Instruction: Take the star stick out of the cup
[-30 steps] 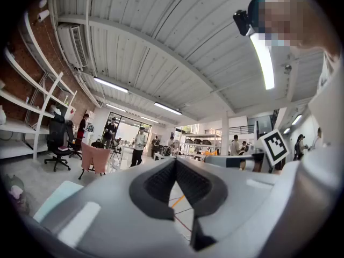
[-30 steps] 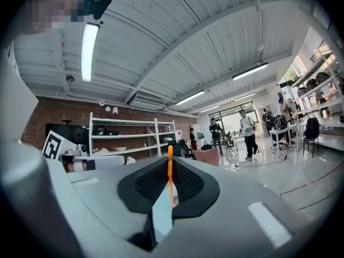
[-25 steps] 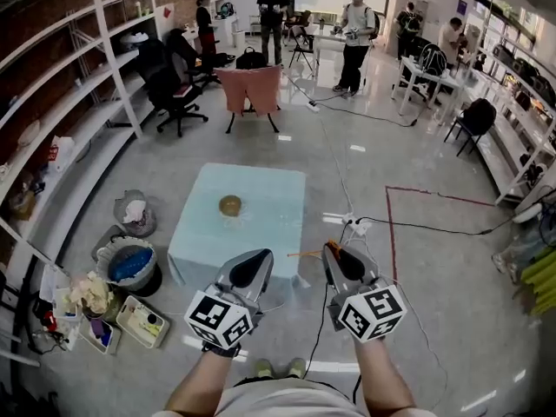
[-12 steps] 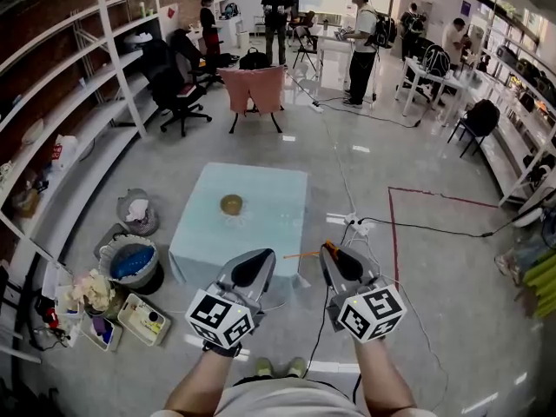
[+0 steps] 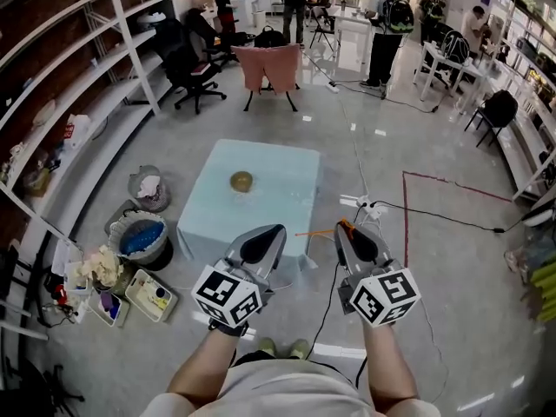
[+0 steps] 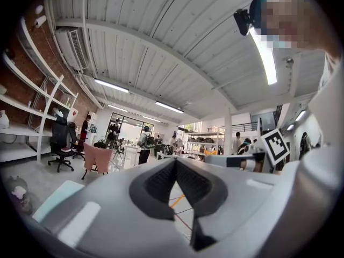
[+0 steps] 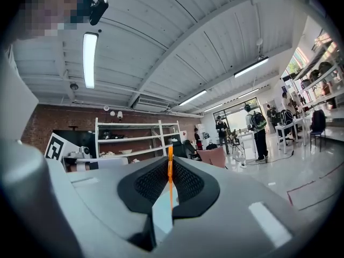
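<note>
**While both grippers hang short of the desk, star stick sits clamped in your right one**

As the head view shows it, you hold both grippers low in front of your body, over the grey floor at the near edge of the pale blue desk, side by side and apart from each other.

Right gripper: its 2 jaws are pressed together on the star stick. The thin orange shaft runs up the seam between the black pads and rises just past the tips. In the head view the stick pokes out sideways from that gripper's tip toward your left gripper. The star end cannot be made out.

Left gripper: the 2 jaws meet at the tips, with only a narrow wedge of daylight below them. Nothing is gripped; the orange stick shows through that wedge, beyond the jaws.

Cup: 1 small brown round vessel, upright on the desk, left of its middle. It stands well apart from both grippers and from the stick, so the stick is clear of it.
</note>
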Demonstrator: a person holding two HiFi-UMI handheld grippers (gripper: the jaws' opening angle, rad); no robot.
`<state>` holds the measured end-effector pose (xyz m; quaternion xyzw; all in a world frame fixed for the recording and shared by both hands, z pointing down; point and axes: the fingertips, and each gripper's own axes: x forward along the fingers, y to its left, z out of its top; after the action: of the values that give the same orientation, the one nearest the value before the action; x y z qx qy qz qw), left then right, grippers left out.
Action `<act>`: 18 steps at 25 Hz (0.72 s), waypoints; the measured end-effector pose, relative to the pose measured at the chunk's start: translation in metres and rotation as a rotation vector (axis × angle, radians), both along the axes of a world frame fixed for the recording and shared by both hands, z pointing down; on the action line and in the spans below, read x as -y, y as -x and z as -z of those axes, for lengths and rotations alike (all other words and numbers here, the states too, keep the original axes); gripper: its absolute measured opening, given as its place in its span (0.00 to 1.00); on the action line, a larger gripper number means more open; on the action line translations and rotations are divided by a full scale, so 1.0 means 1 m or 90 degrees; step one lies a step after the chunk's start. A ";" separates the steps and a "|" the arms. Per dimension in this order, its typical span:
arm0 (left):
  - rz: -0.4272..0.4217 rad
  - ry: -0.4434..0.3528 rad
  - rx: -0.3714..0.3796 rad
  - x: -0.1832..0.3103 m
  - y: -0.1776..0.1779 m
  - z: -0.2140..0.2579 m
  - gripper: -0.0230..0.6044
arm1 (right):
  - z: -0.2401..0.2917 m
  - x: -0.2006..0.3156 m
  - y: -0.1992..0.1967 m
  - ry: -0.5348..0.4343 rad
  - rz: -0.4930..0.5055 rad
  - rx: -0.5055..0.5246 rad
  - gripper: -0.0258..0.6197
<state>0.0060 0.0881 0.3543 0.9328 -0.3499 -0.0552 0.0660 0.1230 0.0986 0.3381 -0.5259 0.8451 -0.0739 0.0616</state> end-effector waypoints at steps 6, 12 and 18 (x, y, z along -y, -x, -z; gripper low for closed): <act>0.014 0.011 0.007 0.005 -0.003 -0.010 0.04 | -0.013 0.008 -0.008 0.007 0.003 0.020 0.09; 0.015 0.013 0.023 0.025 -0.007 -0.016 0.04 | -0.022 0.030 -0.013 0.018 -0.003 0.028 0.09; 0.018 0.011 0.029 0.069 0.001 -0.030 0.04 | -0.037 0.071 -0.012 0.025 -0.025 0.020 0.09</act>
<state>0.0052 0.0190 0.3840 0.9281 -0.3653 -0.0316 0.0654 0.1348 0.0278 0.3748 -0.5424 0.8318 -0.0975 0.0661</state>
